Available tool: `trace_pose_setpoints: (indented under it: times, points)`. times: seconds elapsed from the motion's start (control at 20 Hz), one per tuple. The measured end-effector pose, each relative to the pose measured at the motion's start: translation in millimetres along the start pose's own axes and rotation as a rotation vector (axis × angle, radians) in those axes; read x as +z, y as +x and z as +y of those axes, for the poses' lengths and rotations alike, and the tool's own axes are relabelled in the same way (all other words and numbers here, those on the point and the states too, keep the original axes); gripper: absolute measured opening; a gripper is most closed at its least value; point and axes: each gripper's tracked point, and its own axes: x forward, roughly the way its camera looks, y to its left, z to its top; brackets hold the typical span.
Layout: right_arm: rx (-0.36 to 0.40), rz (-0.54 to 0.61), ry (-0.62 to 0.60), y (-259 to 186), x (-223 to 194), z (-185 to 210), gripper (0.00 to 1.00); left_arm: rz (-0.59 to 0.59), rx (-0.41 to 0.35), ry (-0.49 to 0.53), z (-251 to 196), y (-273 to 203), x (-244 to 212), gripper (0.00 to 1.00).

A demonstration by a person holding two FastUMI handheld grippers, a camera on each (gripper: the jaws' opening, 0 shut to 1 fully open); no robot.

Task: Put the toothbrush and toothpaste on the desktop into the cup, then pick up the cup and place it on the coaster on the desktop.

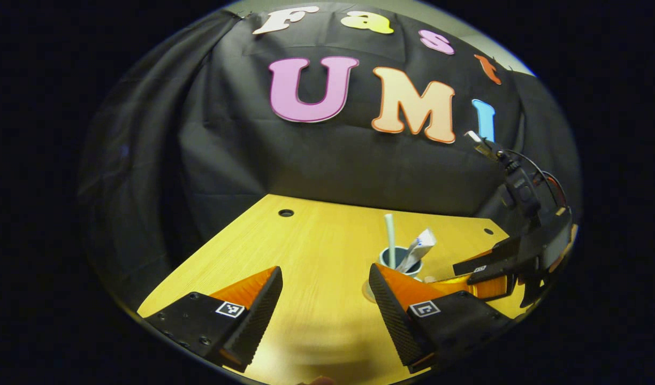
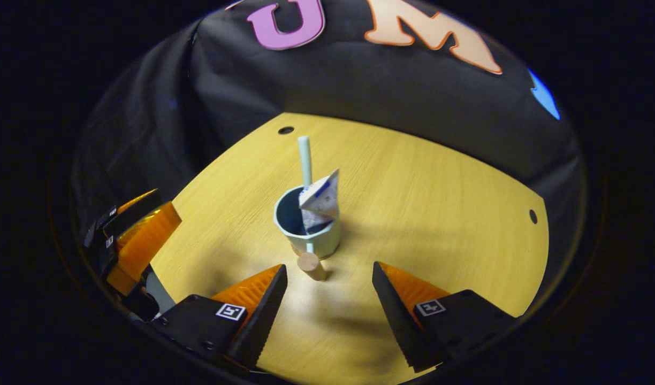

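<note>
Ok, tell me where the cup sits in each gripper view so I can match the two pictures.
Left gripper view: the cup is right of centre, low, just behind the left gripper's right finger.
Right gripper view: the cup stands near the centre, beyond the right gripper.
Shared landmark: the toothbrush stands upright in it.

Item count for the counter [image 2: 440, 203]:

- One cup [image 2: 306, 224] is standing on the counter; it is also showing in the left gripper view [image 1: 400, 262].
- One toothbrush [image 2: 305, 160] is standing upright in the cup.
- One toothpaste tube [image 2: 321, 200] is leaning in the same cup.
- One round wooden handle [image 2: 310, 264] is projecting from the cup's base toward the camera.
- Three holes are showing in the counter surface: two in the right gripper view [image 2: 286, 130] [image 2: 533, 216], with one more at the far right in the left gripper view [image 1: 488, 231].
- Two grippers are operating: the left gripper [image 1: 325, 299] and the right gripper [image 2: 329, 297], each with two jaws standing apart.
</note>
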Motion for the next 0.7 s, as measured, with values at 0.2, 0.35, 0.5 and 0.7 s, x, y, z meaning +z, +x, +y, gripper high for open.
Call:
trace_pose_setpoints:
  times: [0.2,0.35,0.5,0.7]
  points:
    - [-0.051,-0.215,0.078,-58.2,7.2,-50.7,0.99,-0.047,-0.060,0.024,-53.8,-4.4,26.1,0.95]
    - [-0.102,-0.391,0.126,-110.9,18.1,-91.3,0.99,-0.093,-0.093,0.064,-95.9,-14.4,45.6,0.95]
    - [-0.158,-0.486,0.119,-144.7,3.0,-125.8,0.99,-0.159,-0.110,0.087,-136.4,-29.1,65.5,0.95]
    - [-0.205,-0.649,0.164,-189.6,3.6,-159.1,0.98,-0.263,-0.092,0.096,-175.1,-53.5,91.3,0.95]
